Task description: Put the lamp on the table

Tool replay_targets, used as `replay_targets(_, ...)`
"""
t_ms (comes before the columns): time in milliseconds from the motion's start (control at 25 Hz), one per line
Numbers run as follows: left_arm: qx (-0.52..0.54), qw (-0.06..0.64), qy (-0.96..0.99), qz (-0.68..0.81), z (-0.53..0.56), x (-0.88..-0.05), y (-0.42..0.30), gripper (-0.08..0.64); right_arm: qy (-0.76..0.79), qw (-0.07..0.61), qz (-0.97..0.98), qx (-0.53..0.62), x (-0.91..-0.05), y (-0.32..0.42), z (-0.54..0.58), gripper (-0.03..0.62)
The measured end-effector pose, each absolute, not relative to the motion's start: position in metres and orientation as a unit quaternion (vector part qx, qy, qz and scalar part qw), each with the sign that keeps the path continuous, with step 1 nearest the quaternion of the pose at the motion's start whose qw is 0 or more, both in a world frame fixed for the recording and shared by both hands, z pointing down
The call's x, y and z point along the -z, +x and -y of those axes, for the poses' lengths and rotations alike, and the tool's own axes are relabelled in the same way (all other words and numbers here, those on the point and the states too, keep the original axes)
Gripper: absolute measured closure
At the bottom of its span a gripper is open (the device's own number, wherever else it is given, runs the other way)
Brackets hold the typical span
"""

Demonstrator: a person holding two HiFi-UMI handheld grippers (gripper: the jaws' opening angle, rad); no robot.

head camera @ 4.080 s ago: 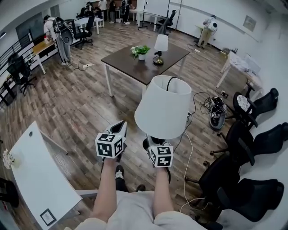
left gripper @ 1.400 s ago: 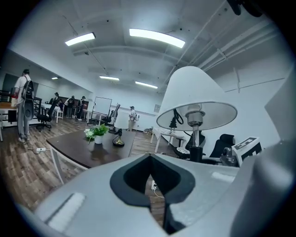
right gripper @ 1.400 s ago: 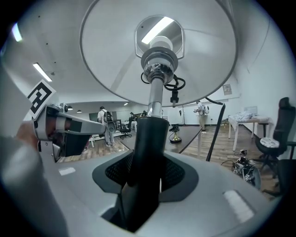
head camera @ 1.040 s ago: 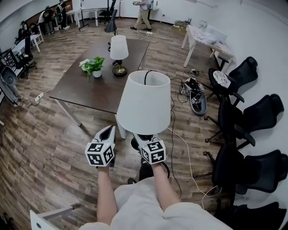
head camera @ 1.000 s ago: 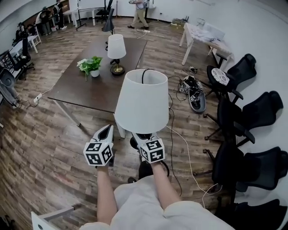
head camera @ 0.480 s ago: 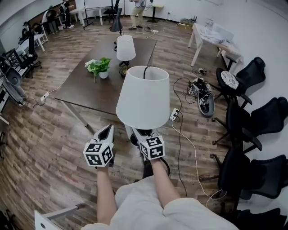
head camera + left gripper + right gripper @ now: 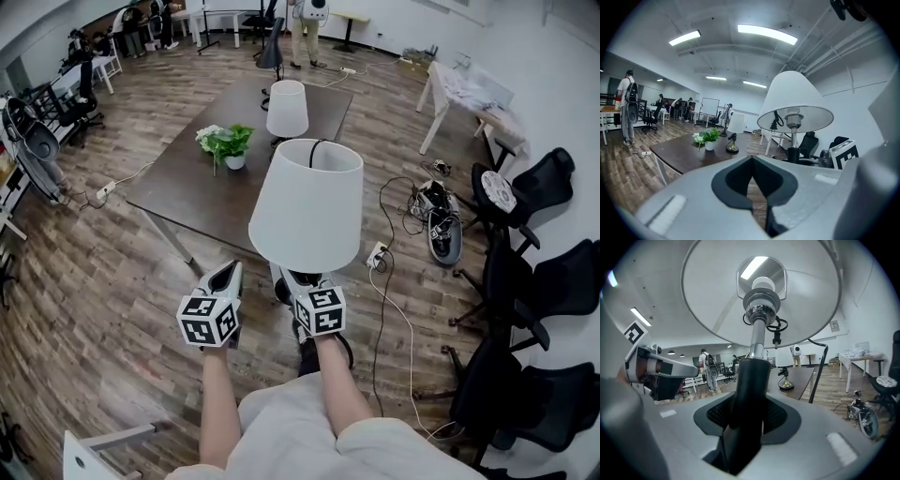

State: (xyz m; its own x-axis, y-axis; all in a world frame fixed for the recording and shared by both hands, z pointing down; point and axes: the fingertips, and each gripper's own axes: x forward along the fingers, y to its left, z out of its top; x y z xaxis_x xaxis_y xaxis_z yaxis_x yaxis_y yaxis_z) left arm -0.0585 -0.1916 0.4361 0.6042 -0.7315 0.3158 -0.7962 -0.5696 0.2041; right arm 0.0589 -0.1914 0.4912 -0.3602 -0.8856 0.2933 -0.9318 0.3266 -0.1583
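Observation:
I carry a lamp with a big white shade (image 7: 307,205) upright in front of me. My right gripper (image 7: 298,277) is shut on its black stem (image 7: 749,394), under the shade (image 7: 759,291). The lamp's black cord (image 7: 816,373) hangs beside it. My left gripper (image 7: 225,278) is shut and holds nothing; from it the lamp (image 7: 794,105) shows to the right. Ahead stands the dark brown table (image 7: 192,192), bearing a second small white lamp (image 7: 287,110) with a brass base and a potted plant (image 7: 228,145).
Black office chairs (image 7: 520,291) line the right wall. A power strip and cables (image 7: 379,255) lie on the wood floor near the table's corner, shoes (image 7: 442,225) further right. A white desk (image 7: 469,94) stands at the far right, people (image 7: 307,19) at the back.
I have walked across the room toward the dark table, which now lies just ahead of the lamp. Both grippers keep their hold and pose.

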Motion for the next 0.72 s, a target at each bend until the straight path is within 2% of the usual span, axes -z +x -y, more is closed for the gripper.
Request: replay_targets(720,-0.092,0.172,0.838,0.510,0.341,-0.420,-0.057,0.559,0.490,0.072,0.857,-0.143,-0.479,0.059,0.372,0.408)
